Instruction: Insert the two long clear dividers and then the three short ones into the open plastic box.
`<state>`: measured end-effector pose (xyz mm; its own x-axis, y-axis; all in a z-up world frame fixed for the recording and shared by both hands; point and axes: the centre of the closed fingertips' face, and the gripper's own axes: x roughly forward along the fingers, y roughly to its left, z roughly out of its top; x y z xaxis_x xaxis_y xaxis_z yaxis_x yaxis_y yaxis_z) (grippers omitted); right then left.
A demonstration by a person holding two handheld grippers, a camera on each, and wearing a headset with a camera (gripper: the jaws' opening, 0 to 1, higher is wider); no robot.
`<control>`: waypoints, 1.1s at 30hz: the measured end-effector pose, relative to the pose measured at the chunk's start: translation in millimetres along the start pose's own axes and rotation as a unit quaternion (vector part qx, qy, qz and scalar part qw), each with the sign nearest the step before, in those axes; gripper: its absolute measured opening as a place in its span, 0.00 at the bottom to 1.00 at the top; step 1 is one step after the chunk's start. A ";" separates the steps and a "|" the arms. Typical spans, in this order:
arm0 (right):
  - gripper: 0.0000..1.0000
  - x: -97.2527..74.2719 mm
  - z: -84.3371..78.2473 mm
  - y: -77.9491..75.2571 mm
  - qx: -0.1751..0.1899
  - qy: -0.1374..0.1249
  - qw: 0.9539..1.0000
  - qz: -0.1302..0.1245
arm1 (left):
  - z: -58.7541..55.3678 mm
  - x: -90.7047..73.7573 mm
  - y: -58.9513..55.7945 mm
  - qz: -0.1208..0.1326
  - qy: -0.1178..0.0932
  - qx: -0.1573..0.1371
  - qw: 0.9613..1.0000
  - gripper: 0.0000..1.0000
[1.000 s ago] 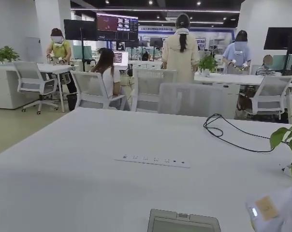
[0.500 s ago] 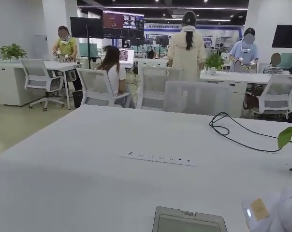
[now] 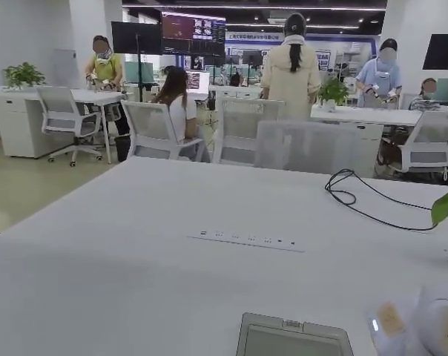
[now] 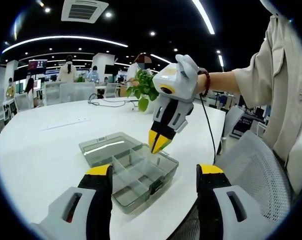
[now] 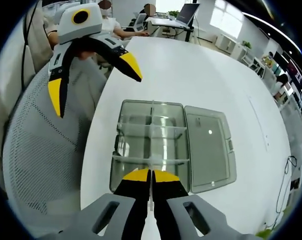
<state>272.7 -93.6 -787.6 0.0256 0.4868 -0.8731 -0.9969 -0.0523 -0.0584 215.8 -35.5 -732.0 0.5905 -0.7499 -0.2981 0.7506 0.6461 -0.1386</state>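
Note:
The open grey plastic box (image 5: 116, 150) lies near the table's edge, its lid (image 5: 207, 145) folded flat beside it. Clear dividers stand crosswise inside, splitting it into compartments. My right gripper (image 5: 151, 176) hangs over the box's near rim, shut on a thin clear divider (image 5: 150, 200) held on edge. In the left gripper view the right gripper (image 4: 159, 144) points its tips down into the box (image 4: 136, 200). My left gripper (image 4: 155, 172) is open and holds nothing; it hovers off the table edge (image 5: 93, 80). In the head view the lid (image 3: 294, 337) and a gripper (image 3: 420, 330) sit at the bottom.
A flush power strip (image 3: 246, 239) and a looped black cable (image 3: 357, 200) lie farther along the white table. A potted plant (image 4: 143, 90) stands beyond the box. A white mesh chair (image 5: 41, 165) is beside the table edge. People work at distant desks.
The head camera has drifted a little. The box lid and the gripper at the lower right keep their places.

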 end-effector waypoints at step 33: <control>0.03 25.9 -11.0 3.0 0.036 0.124 0.987 0.097 | 0.5 -1.2 -0.1 -0.003 -0.001 0.014 1.000 0.68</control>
<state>271.1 -90.8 -815.7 -0.1580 0.2444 -0.9567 -0.9873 -0.0565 0.1486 215.2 -34.7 -731.2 0.5870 -0.7536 -0.2960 0.7615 0.6380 -0.1141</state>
